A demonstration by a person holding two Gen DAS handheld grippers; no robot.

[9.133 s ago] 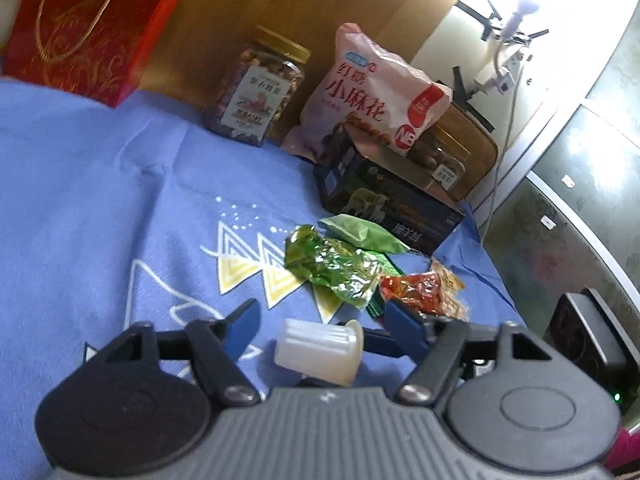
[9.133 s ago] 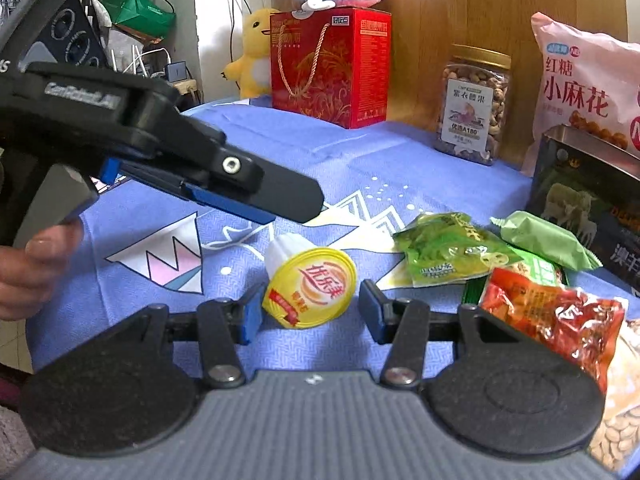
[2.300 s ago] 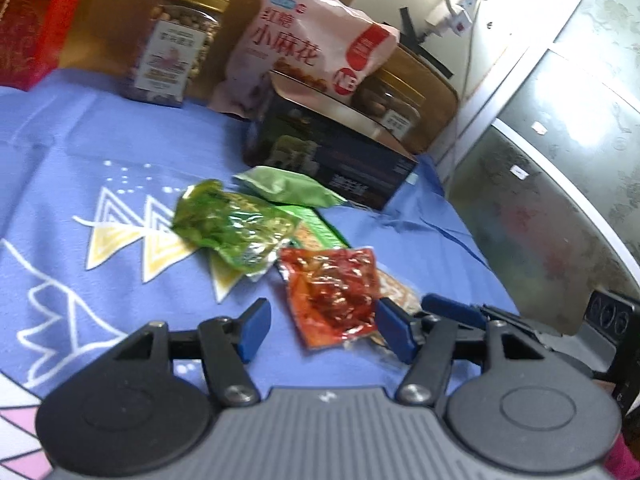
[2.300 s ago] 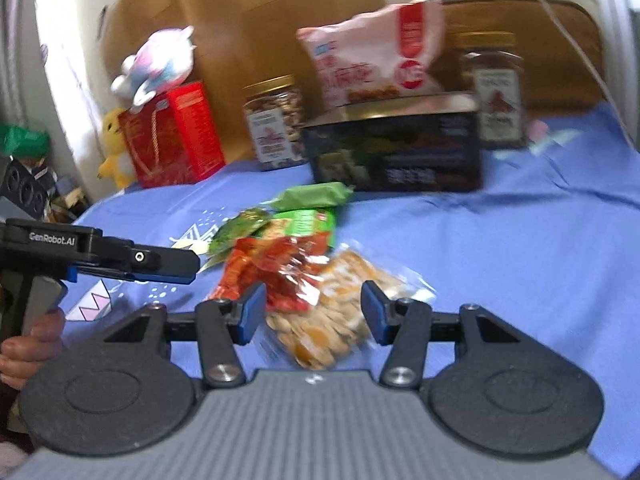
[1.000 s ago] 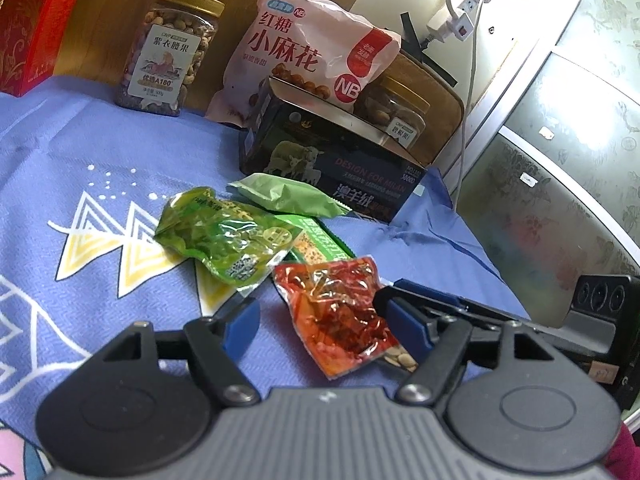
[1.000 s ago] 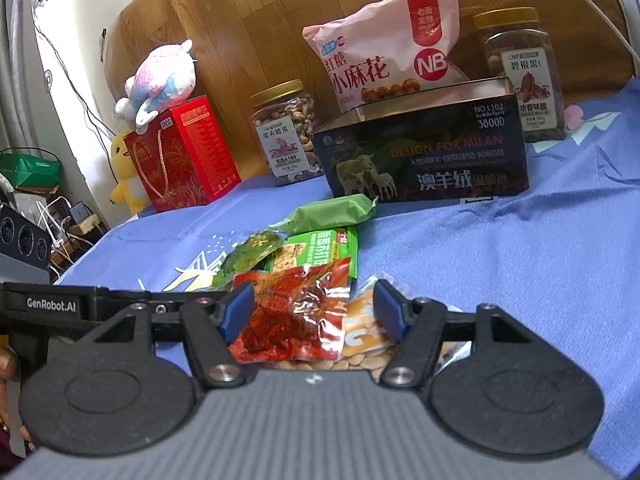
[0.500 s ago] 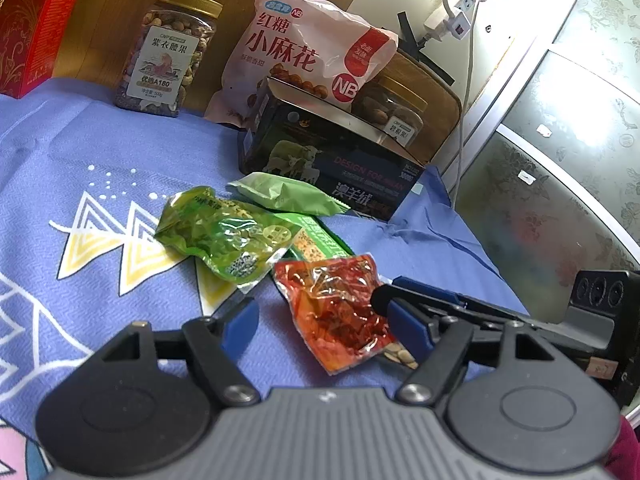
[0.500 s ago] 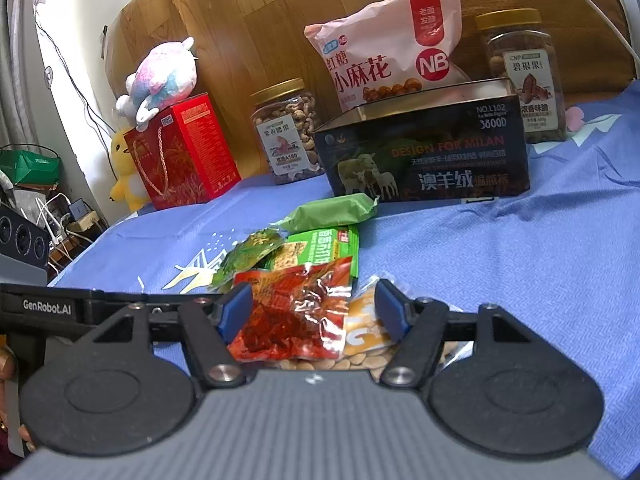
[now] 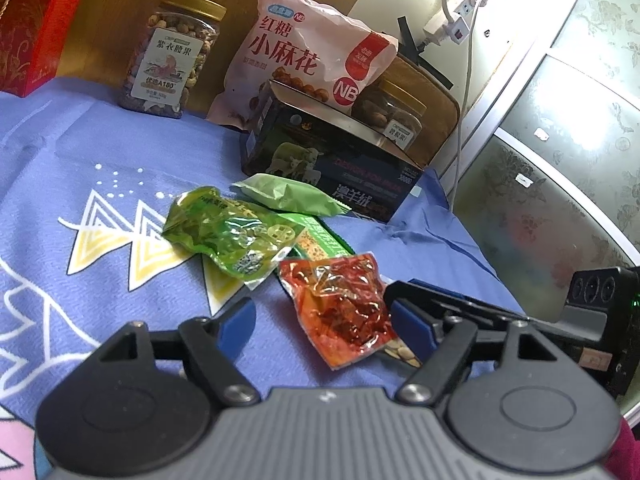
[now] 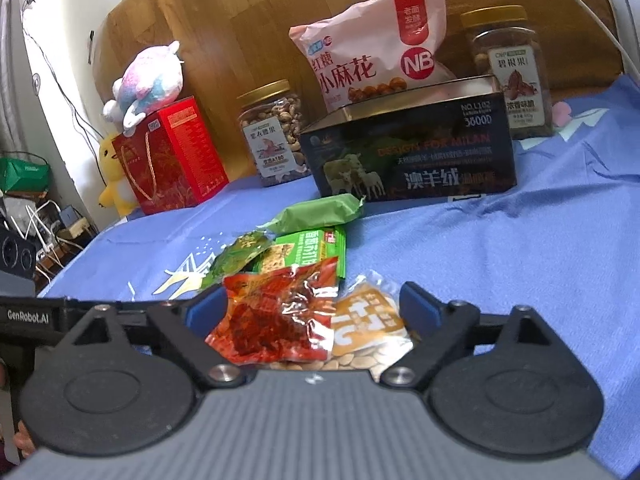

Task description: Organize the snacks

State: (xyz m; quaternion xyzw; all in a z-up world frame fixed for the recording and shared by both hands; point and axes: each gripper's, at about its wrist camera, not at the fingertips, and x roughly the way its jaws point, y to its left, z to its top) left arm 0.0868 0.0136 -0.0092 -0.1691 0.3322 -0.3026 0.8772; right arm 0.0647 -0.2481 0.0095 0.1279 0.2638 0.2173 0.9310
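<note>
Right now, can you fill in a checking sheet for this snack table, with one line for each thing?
Surface: blue patterned cloth, wrinkled.
Job's things: red packet overlapping nut packet; green packets behind; dark tin open.
Clutter: nut jars, pink bag, red gift box, plush toys.
Grippers: left gripper and right gripper opening, astride the red packet.
Cables: white cord from power strip.
Surroundings: wooden board, glass doors.

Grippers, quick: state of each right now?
Left gripper: opening, red snack packet between the jaws, not gripped.
Right gripper: opening, same packet between, unheld.
</note>
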